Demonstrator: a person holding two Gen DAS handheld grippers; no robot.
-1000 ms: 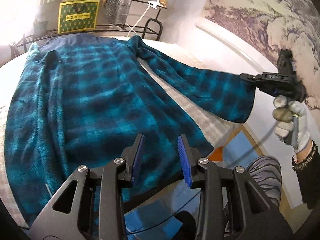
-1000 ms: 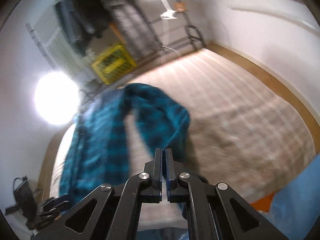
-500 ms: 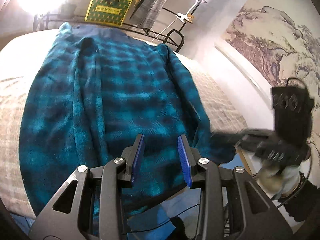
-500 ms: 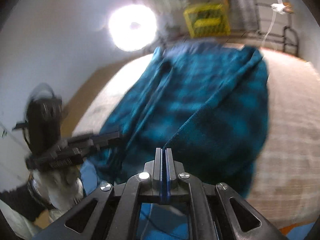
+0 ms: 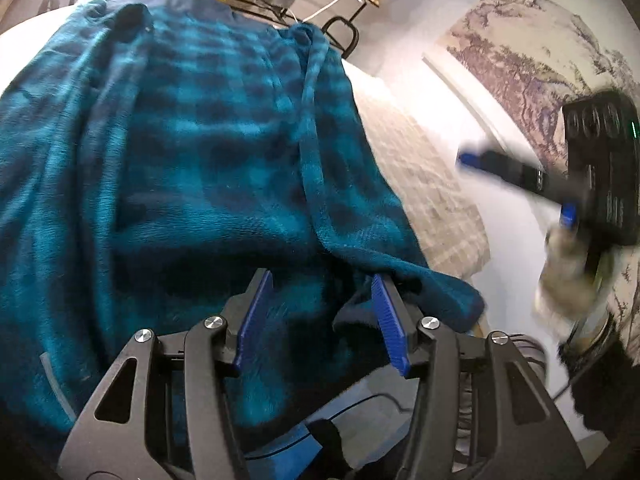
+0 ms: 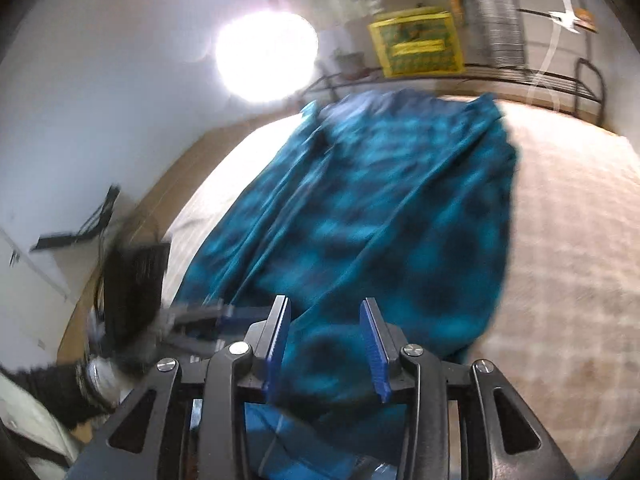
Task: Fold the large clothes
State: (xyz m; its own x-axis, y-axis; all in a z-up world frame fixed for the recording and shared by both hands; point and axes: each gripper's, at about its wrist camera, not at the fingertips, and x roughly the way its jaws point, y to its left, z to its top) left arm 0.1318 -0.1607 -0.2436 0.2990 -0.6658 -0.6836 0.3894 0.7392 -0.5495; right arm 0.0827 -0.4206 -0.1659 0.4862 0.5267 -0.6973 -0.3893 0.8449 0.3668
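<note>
A: What is shown in the left wrist view?

B: The blue plaid garment is seen spread lengthwise on the bed, its near end hanging over the bed's edge. One sleeve is laid inward over the body. The left tongs are held partly apart just over the near hem; their jaws have just been opening, and no cloth is pinched, though fabric lies close behind the blue pads. The right tongs are seen blurred at the right, clear of the cloth, carried by a gloved hand.

A: And in the right wrist view?

B: The same garment is seen running away toward a rack with a yellow crate. The right tongs are parted above the near end; their jaws have just been opening, and nothing is gripped. The left tongs are blurred at the left.

A: How far along is the task judged to be?

B: Early. One sleeve appears folded in. The other side cannot be judged clearly, and the lengthwise folds are not yet done.
</note>
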